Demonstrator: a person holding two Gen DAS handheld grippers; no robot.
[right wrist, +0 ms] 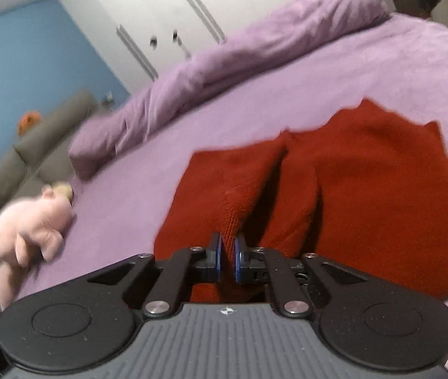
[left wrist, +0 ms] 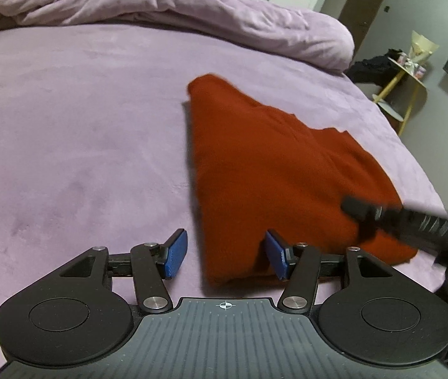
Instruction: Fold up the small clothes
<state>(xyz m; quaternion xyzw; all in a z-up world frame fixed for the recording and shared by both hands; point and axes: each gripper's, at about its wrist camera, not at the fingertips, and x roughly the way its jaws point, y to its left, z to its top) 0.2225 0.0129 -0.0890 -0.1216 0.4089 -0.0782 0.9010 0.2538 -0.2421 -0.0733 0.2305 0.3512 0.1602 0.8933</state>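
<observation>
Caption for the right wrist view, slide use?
Right gripper pinches a fold of red knit garment on purple bed.

I'm looking at my matte black two-finger left gripper (left wrist: 225, 254), showing blue ribbed pads, silver screws and a white crosshair mark; the matching black right gripper (right wrist: 227, 260) is seemingly wearing identical pads.

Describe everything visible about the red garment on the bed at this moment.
The red garment is a knitted piece, rust-red, with a visible knit texture. It lies partly folded on the purple bed cover, its far edge uneven. A raised ridge of fabric runs to the right gripper, which is shut on that fold. The left gripper stands open at the garment's near corner, with cloth between its pads but not pinched. What kind of garment it is cannot be told.
</observation>
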